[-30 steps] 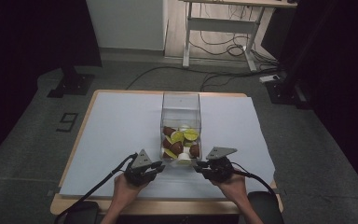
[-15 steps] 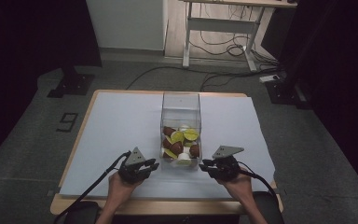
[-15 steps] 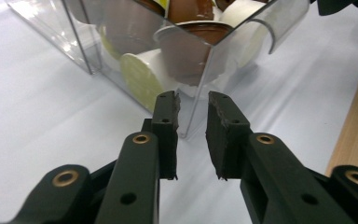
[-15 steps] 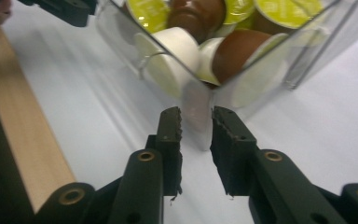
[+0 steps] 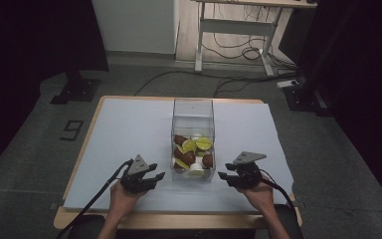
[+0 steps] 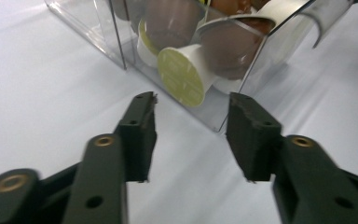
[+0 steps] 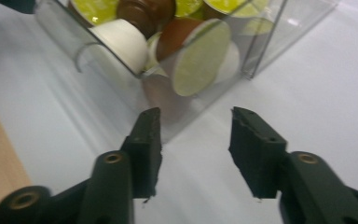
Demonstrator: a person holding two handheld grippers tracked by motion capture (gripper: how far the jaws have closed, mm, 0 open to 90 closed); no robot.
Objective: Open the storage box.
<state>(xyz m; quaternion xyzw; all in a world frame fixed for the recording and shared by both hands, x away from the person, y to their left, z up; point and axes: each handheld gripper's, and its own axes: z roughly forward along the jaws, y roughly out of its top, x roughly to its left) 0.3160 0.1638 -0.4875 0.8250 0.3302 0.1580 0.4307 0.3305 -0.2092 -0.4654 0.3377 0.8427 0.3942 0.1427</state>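
On the counter (image 5: 129, 129), covered by a pale sheet, a clear plastic box (image 5: 193, 112) stands near the middle, toward the person's edge. Coffee capsules (image 5: 189, 158) lie heaped in its near end: brown ones, white ones, and several with yellow-green foil lids; the far end of the box holds none. Left tongs (image 5: 151, 177) sit just beside the box's near left corner, held in the left hand (image 5: 124, 199); jaws stand well apart, nothing between them. In the left gripper view the tongs (image 6: 191, 135) aim at the box's corner edge, where a white capsule with a green lid (image 6: 182, 74) presses against the wall; the jaw tips are close to the wall but whether they touch it cannot be told. Right tongs (image 5: 226, 177) sit just beside the near right corner, held in the right hand (image 5: 261, 196); jaws likewise wide apart and empty. In the right gripper view the tongs (image 7: 193, 135) face the box wall, behind which a brown capsule with a pale green lid (image 7: 193, 53) and a white capsule (image 7: 121, 42) lie. Both tongs are low over the sheet, on opposite sides of the box. Cables trail from each toward the counter's near edge.
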